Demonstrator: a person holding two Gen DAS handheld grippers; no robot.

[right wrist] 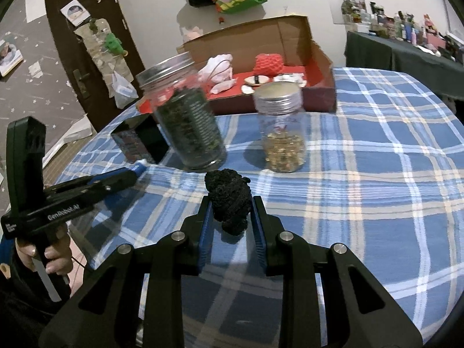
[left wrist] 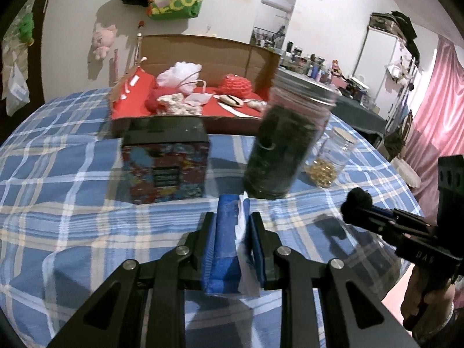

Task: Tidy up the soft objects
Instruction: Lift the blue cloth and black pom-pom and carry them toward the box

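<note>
My left gripper [left wrist: 233,214] is shut on a thin white soft piece [left wrist: 242,232], held above the blue checked tablecloth [left wrist: 72,203]. My right gripper [right wrist: 230,211] is shut on a black fuzzy soft ball [right wrist: 230,200]; it shows at the right of the left wrist view [left wrist: 355,201]. The left gripper shows at the left of the right wrist view [right wrist: 139,171]. A cardboard box with a red floor [left wrist: 185,107] at the back holds several soft things: a white puff [left wrist: 179,74], a red knitted piece [left wrist: 235,85], small pale pieces. It shows in the right wrist view [right wrist: 319,66].
A tall lidded jar of dark green stuff [left wrist: 284,148] stands just ahead of me, also [right wrist: 188,119]. A smaller lidded jar of golden beads [right wrist: 282,133] stands to its right. A patterned tin with a black lid [left wrist: 166,162] stands left. A cluttered side table [right wrist: 406,49] is right.
</note>
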